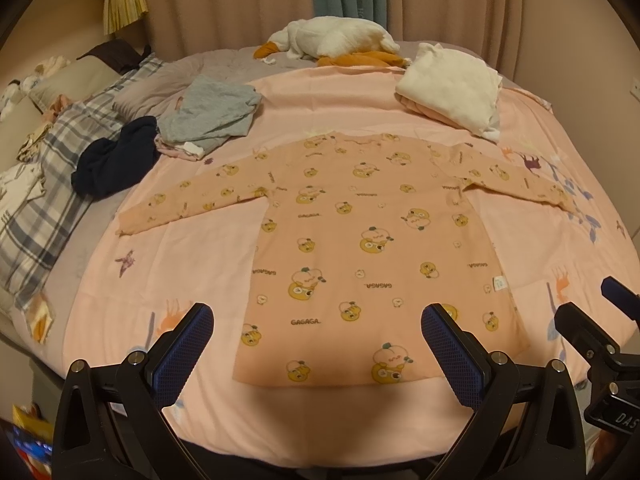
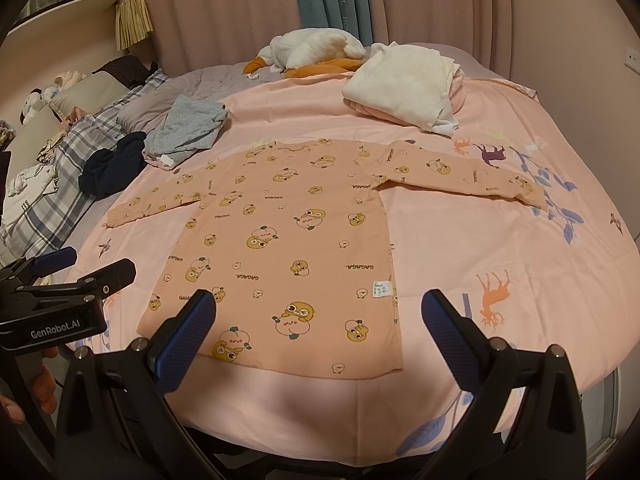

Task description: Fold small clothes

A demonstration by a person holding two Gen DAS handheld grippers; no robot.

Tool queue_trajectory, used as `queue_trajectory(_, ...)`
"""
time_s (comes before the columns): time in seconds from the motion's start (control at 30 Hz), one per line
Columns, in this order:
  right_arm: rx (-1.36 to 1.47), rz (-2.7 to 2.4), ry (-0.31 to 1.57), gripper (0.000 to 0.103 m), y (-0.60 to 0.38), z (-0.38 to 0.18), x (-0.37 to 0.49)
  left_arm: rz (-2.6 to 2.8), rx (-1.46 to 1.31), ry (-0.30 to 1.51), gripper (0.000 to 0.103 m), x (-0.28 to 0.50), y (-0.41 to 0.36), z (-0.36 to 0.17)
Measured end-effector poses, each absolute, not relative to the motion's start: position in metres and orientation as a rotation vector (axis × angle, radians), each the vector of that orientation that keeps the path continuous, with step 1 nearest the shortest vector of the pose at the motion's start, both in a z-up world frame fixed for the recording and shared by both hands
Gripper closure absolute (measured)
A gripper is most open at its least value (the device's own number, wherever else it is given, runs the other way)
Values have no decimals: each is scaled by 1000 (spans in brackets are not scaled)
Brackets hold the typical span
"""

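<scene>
A small peach long-sleeved shirt point(image 1: 360, 240) with a bear print lies flat on the pink bedsheet point(image 1: 168, 256), sleeves spread out, hem toward me. It also shows in the right wrist view point(image 2: 288, 232). My left gripper point(image 1: 318, 320) is open and empty, held above the shirt's hem. My right gripper point(image 2: 318, 308) is open and empty, also above the hem, further right. The right gripper shows at the right edge of the left wrist view point(image 1: 592, 312). The left gripper shows at the left edge of the right wrist view point(image 2: 72, 268).
A grey garment point(image 1: 212, 112) and a dark navy garment point(image 1: 116, 156) lie at the back left. A folded white and pink pile point(image 1: 452, 88) sits at the back right. A plush goose point(image 1: 332, 40) lies by the curtains. Plaid bedding point(image 1: 52, 168) lies left.
</scene>
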State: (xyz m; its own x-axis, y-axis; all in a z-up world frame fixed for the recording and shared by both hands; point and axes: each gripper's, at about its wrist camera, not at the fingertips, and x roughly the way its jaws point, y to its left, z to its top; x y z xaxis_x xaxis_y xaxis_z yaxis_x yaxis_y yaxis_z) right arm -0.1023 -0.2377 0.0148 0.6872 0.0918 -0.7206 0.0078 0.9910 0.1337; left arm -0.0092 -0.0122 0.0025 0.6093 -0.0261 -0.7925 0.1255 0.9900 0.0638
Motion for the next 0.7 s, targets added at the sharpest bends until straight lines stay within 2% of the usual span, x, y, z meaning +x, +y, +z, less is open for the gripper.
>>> queue_trajectory(0.47, 155, 33, 827, 0, -247, 9, -98, -95, 119, 928, 0, -3, -14, -2)
queue_trajectory(0.7, 315, 95, 835, 0, -279, -11, -82, -128, 13, 992, 0, 28, -10, -29)
